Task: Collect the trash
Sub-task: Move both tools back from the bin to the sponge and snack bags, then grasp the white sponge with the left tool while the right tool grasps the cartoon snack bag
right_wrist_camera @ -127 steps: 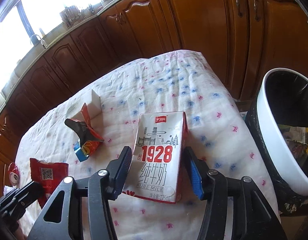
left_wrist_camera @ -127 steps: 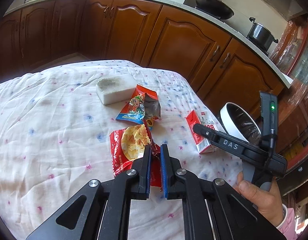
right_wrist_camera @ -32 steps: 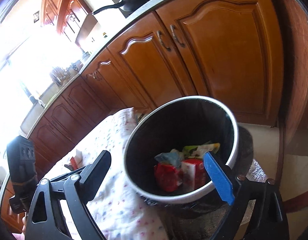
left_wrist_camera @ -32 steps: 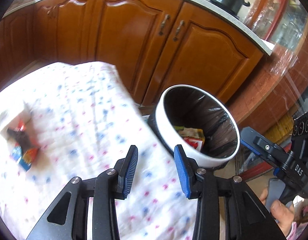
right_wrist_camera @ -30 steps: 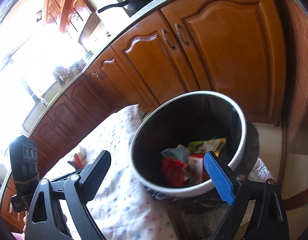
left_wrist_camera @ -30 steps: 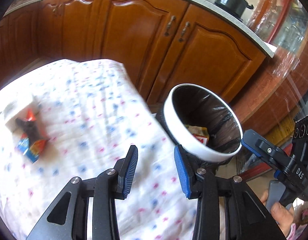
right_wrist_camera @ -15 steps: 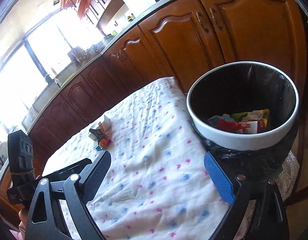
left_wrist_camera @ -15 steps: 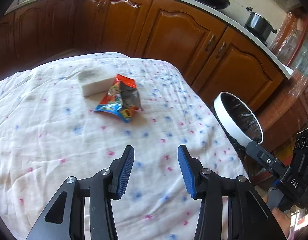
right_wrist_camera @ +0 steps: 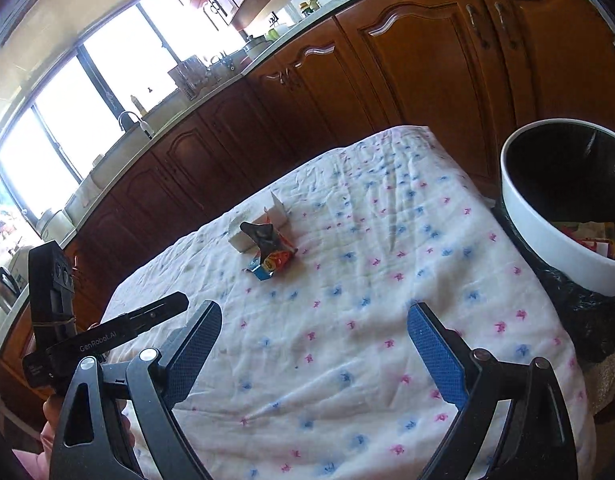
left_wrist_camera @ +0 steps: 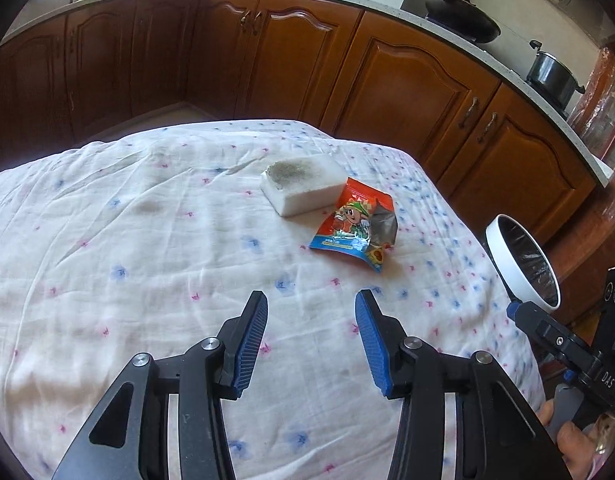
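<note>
Wooden kitchen cabinets are being faced across the cloth-covered bench (left_wrist_camera: 107,240), where the snack wrapper (left_wrist_camera: 353,226) is lying toward the far right edge, touching the sponge (left_wrist_camera: 303,184), ahead-right of the half-open, empty left hand-held gripper (left_wrist_camera: 309,340), while the wide-open, empty right hand-held gripper (right_wrist_camera: 313,354) is being held farther off.

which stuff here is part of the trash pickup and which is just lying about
Job:
- snack wrapper on the tablecloth
- bin, white rim, black liner, wrappers already inside
- left gripper and right gripper, both open and empty

Lying about:
- white block touching the wrapper; trash or not, unclear
- wok
- pot
</note>
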Demonstrator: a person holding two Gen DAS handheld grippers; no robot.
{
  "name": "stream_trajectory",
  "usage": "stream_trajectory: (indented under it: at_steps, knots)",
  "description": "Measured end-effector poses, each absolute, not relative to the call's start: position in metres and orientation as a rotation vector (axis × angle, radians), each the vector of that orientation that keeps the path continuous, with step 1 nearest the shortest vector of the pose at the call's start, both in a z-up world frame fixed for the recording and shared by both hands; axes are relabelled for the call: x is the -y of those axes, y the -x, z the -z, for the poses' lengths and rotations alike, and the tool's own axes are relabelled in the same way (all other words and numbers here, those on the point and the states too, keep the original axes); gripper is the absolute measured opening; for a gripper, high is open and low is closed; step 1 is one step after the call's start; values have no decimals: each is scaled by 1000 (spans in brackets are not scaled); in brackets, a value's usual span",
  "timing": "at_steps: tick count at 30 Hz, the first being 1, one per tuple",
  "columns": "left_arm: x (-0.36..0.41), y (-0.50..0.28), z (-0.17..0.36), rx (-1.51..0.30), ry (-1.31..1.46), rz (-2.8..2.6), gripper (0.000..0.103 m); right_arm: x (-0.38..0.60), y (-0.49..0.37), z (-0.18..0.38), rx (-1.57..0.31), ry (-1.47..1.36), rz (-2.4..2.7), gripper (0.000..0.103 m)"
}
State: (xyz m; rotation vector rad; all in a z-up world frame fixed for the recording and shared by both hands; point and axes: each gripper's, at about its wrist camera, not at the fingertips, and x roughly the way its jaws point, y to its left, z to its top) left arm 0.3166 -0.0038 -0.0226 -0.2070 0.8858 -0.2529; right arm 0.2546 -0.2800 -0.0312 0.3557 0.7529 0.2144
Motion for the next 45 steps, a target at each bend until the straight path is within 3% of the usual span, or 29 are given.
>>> stream_trajectory:
  at_steps: [4, 10, 15, 17, 27, 30, 35, 39, 45]
  knots:
    - [1, -329, 26, -894, 181, 250, 46, 268, -267, 32, -756, -350, -229, 94]
    - [2, -350, 29, -908, 125, 246, 48, 261, -286, 37, -772, -351, -237, 78]
    - [1, -373, 27, -907, 85, 244, 53, 256, -305, 46, -800, -365, -264, 72]
    - [4, -384, 26, -895, 44, 254, 57, 253, -313, 49, -812, -364, -271, 63]
    - [32, -446, 43, -890, -147, 394, 66, 235, -358, 63, -863, -355, -306, 44]
    - [43, -462, 52, -901, -190, 402, 67, 232, -368, 69, -886, -343, -303, 34]
    - [52, -478, 69, -944, -191, 407, 66, 232, -376, 79, -928, -338, -308, 3]
    - [55, -475, 74, -933, -202, 389, 59, 243, -367, 76, -907, -360, -300, 1]
    - [53, -453, 65, -949, -149, 360, 57, 265, -344, 62, -864, -373, -288, 0]
